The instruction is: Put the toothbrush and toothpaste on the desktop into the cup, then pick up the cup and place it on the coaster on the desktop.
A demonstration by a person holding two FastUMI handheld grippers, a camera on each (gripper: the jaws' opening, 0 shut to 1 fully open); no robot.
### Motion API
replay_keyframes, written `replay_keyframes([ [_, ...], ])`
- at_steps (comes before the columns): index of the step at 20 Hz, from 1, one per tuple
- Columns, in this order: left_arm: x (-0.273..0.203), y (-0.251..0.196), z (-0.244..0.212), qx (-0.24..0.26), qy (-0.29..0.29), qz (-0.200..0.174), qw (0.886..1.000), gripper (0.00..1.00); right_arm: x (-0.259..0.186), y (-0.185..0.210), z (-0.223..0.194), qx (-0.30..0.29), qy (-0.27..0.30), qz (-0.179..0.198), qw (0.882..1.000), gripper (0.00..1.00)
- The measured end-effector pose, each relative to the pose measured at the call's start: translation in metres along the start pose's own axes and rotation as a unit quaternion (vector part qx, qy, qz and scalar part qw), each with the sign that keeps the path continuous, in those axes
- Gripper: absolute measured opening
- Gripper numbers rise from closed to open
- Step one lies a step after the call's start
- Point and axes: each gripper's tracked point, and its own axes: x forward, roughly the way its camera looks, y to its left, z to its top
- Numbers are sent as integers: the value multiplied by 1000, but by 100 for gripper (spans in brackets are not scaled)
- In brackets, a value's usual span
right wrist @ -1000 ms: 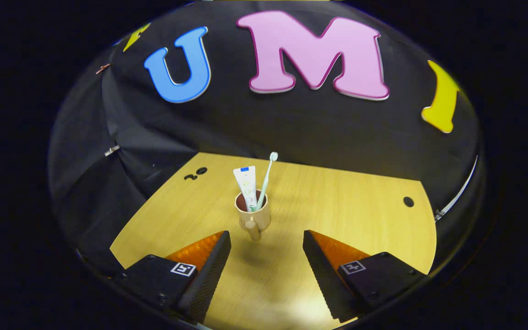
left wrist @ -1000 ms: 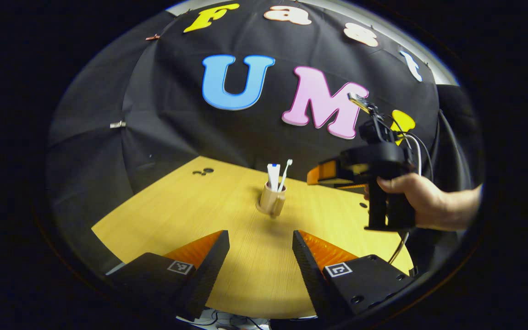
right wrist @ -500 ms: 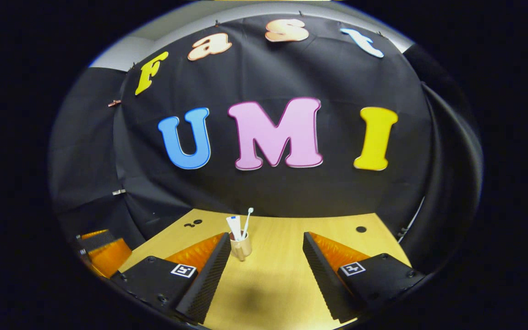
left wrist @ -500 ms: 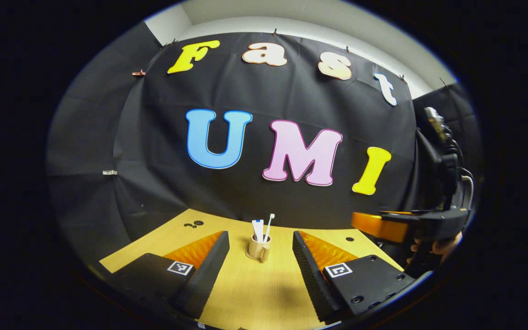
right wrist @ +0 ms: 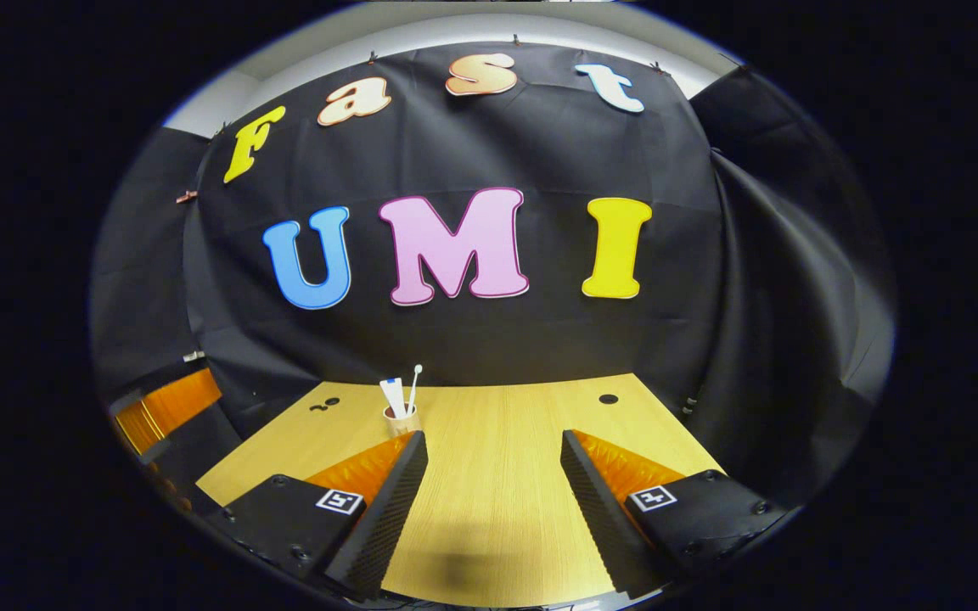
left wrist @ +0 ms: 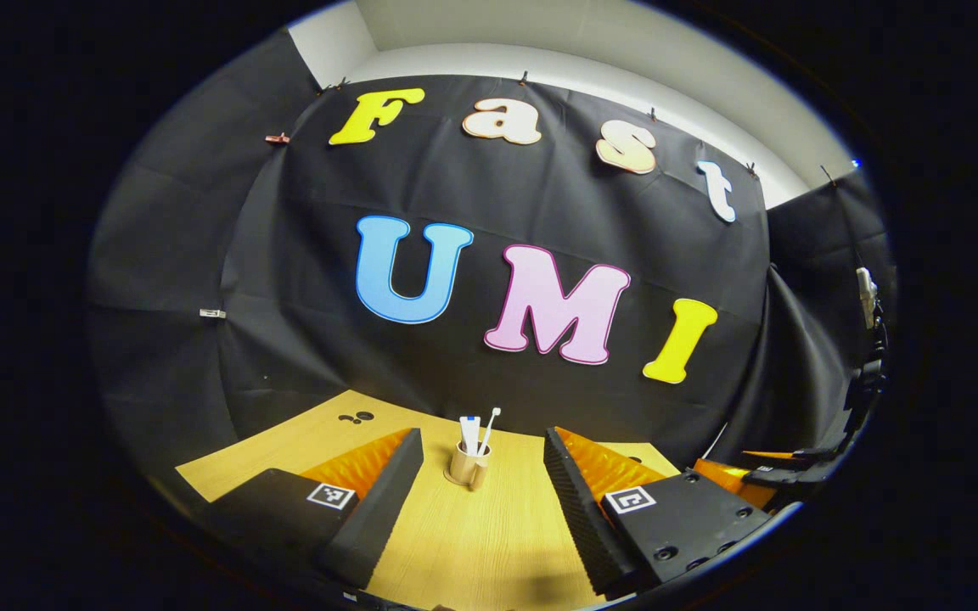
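The small beige plastic cup with a side handle [left wrist: 467, 465] stands upright on the pale yellow wood-grain desktop [left wrist: 489, 543], and it serves as the landmark here; inside it, leaning against the rim, are the white flat-ended toothpaste tube with a blue cap end [left wrist: 469, 431] and the slim white toothbrush [left wrist: 489, 427], bristle head up. Under the cup's base the left gripper view shows a thin pale disc that may be the coaster, though it is too small to be sure; on that reading the task looks finished or nearly so, and the step in hand is judged to be the retreat from the cup.

The left gripper [left wrist: 482, 484] hangs on the near side of the cup, its two black wedge-shaped fingers [left wrist: 387, 501] spread wide and holding nothing; their inner faces are ribbed orange rubber. The right gripper [right wrist: 493, 496] sits nearer still and to the right of the cup [right wrist: 401, 419], likewise spread apart and empty; its fingers [right wrist: 604, 501] have the same ribbed orange lining and matte black shells with small square markers.

If the cup is not yet on the coaster, the next move would call for a firm, level grip on the cup's body or handle, since the tall contents make it top-heavy; the smooth plastic could slip between ribbed pads if squeezed off-centre.
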Motion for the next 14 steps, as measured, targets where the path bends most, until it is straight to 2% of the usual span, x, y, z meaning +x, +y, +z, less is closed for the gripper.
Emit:
replay_keyframes([
  [9, -1, 16, -1, 17, 8, 16, 1000, 92, 1, 22, -7, 21, 14, 29, 999, 97],
  [14, 6, 17, 3, 27, 8, 16, 999, 92, 6, 24, -4, 26, 10, 32, 999, 98],
])
